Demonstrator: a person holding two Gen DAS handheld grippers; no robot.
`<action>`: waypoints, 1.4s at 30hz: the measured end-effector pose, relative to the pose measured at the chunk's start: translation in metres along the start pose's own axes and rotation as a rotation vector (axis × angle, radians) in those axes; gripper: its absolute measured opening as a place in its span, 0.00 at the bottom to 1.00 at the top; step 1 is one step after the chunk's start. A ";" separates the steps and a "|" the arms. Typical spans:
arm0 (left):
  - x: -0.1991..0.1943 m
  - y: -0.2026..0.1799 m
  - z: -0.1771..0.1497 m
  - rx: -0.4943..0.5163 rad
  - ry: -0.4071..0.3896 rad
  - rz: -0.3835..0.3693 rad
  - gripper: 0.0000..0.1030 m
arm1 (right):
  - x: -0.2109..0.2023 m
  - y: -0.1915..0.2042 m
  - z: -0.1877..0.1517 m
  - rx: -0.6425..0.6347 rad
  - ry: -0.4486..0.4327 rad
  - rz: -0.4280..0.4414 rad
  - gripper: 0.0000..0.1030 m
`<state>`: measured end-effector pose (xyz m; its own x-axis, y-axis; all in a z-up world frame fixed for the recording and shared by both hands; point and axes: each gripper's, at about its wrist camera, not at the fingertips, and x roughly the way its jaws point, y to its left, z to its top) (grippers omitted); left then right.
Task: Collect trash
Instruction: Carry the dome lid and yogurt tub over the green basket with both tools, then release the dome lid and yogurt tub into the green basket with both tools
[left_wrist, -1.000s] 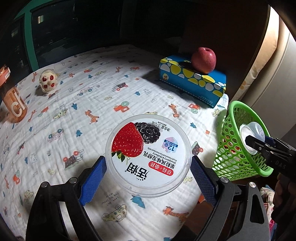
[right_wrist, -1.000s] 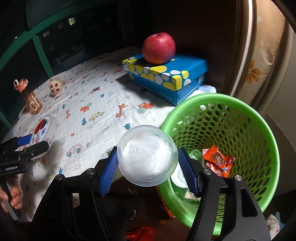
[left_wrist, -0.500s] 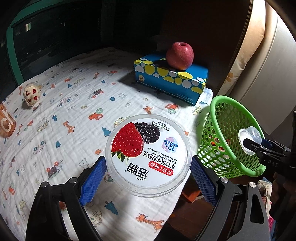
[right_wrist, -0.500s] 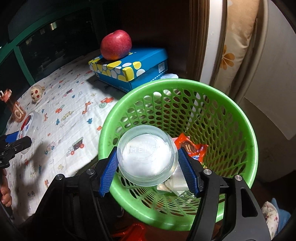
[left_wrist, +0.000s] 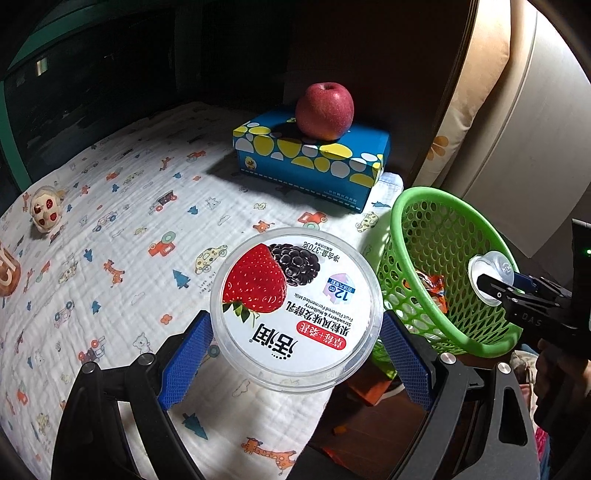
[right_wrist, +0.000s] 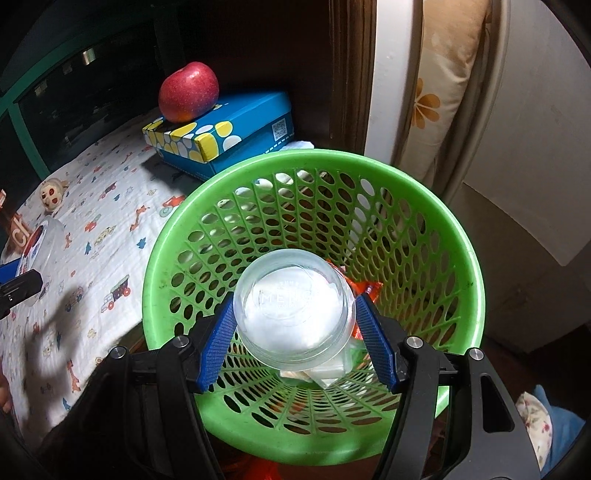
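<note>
My right gripper (right_wrist: 295, 325) pinches clear cup (right_wrist: 293, 308) directly over green basket (right_wrist: 476, 295) | left gripper (left_wrist: 295, 347) pinches yogurt tub (left_wrist: 295, 308), basket to its right

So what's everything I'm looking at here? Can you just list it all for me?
Yogurt tub: one, clear with a strawberry label, held in the left gripper.
Clear cup: one, transparent, held in the right gripper above the basket.
Basket: one, green mesh, beside the bed edge.
Wrapper: one, orange-red, inside the basket.
Apple: one, red, on the box.
Box: one, blue with yellow and white spots, on the blanket.
Blanket: one, white with cartoon prints.
Small toy: one, cream and red, far left.
Left gripper: black, blue pads.
Right gripper: black, blue pads.
</note>
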<state>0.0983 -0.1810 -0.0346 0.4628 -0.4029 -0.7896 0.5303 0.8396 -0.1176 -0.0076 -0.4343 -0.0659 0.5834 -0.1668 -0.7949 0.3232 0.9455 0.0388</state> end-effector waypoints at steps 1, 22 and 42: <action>0.000 -0.002 0.001 0.003 -0.001 -0.003 0.85 | 0.000 -0.002 0.000 0.004 0.001 -0.002 0.63; 0.014 -0.061 0.027 0.097 0.002 -0.087 0.85 | -0.020 -0.026 -0.011 0.037 -0.027 -0.025 0.76; 0.052 -0.126 0.045 0.177 0.046 -0.158 0.85 | -0.033 -0.050 -0.028 0.089 -0.030 -0.032 0.79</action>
<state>0.0876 -0.3239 -0.0342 0.3337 -0.5041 -0.7966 0.7117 0.6888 -0.1378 -0.0638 -0.4681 -0.0589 0.5933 -0.2058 -0.7782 0.4058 0.9114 0.0683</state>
